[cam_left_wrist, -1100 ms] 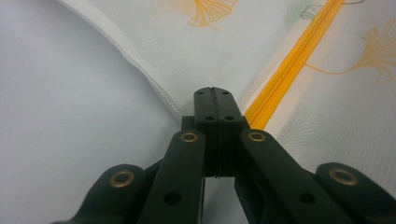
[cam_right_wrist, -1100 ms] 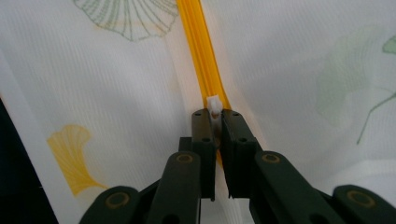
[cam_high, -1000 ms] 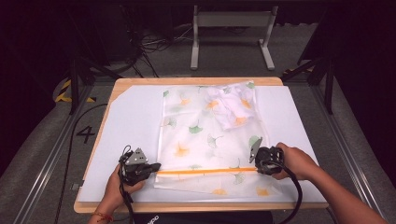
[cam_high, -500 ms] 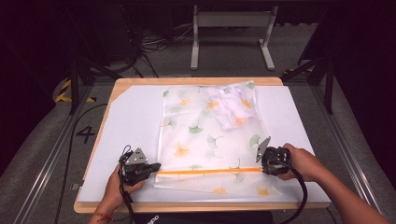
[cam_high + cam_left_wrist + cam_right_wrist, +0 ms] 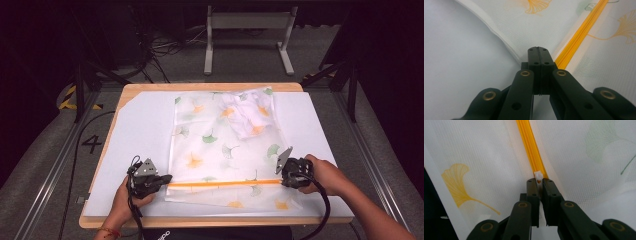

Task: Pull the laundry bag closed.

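High view: orange zipper lying left-right

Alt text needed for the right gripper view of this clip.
The right gripper's two black jaws pinch a small white zipper pull at the end of an orange zipper. The zipper runs up the middle of a white mesh bag printed with yellow and green ginkgo leaves.
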Demonstrator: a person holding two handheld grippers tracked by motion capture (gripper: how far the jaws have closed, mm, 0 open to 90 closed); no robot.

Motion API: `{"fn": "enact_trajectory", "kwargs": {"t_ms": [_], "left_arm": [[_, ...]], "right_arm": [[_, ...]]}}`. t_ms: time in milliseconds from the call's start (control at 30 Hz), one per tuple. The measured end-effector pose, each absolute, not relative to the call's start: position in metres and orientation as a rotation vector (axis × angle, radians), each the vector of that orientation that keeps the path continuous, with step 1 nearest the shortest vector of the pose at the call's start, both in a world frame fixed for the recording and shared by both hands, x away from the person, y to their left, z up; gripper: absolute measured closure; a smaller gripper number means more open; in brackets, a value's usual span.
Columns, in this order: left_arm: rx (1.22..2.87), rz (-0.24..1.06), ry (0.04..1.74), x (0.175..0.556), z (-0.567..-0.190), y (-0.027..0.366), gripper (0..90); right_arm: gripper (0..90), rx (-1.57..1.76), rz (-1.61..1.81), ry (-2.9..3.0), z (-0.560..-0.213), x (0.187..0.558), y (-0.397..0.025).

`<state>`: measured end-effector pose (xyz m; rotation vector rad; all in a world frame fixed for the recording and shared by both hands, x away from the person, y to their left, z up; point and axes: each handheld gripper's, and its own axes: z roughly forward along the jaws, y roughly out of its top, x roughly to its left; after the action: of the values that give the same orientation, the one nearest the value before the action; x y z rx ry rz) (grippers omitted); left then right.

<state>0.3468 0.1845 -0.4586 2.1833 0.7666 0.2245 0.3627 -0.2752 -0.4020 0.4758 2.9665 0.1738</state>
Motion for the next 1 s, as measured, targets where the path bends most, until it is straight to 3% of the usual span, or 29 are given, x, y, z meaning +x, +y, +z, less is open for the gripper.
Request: {"fn": "enact_trajectory", "kwargs": {"t_ms": [1000], "left_arm": [[2.183,0.225,0.766,0.346,-0.458,0.185,90.0]], "right_arm": [[84.3,0.526,0.302,2.937,-0.400,0.358,-0.287]]}}
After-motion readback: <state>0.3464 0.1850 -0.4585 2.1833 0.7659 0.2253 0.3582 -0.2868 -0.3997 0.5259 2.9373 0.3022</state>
